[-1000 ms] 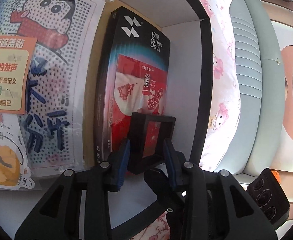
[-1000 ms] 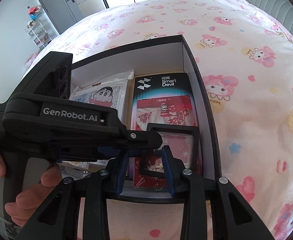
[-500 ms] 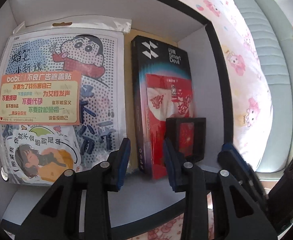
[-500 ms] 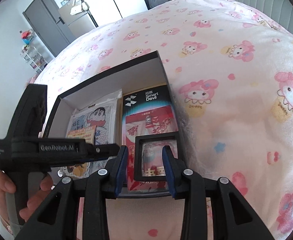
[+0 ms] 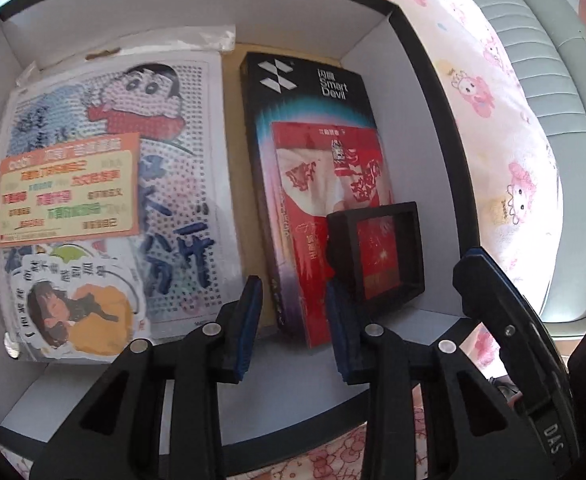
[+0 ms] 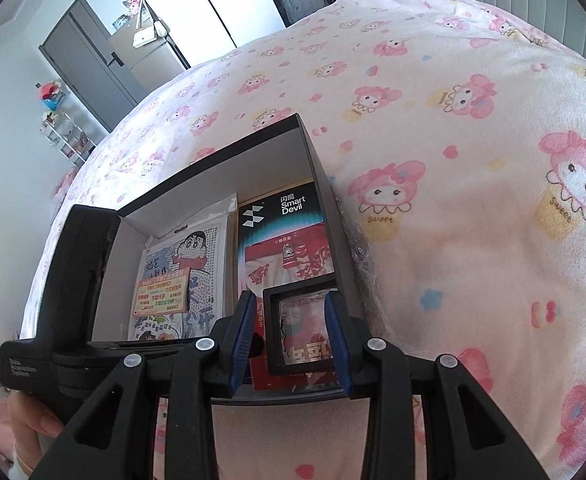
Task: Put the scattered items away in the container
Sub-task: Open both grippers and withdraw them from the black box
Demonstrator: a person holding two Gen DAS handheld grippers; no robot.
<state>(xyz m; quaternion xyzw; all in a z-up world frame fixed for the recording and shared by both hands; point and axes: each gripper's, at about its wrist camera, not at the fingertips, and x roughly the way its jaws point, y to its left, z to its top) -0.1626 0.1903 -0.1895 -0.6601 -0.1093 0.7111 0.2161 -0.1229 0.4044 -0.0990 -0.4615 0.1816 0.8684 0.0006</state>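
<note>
The container is a black box with a white inside (image 5: 373, 52), lying on the bed (image 6: 309, 152). In it lie a cartoon bead sheet (image 5: 165, 148), a black Smart Devil box (image 5: 313, 92) with a red packet (image 5: 333, 184) on it, and a small black square frame (image 5: 385, 252) at the near right, also in the right wrist view (image 6: 305, 328). My left gripper (image 5: 293, 320) is open and empty above the box's near end. My right gripper (image 6: 289, 336) is open above the frame, which lies free in the box.
The pink cartoon blanket (image 6: 473, 200) covers the bed around the box. A grey padded headboard (image 5: 541, 80) runs along the right. The left handset (image 6: 73, 280) sits at the box's left side. A grey door (image 6: 89, 68) and shelf rack stand far back.
The left gripper let go of the black frame, which now lies in the box, then drew back and up. The right gripper also pulled back and higher.
</note>
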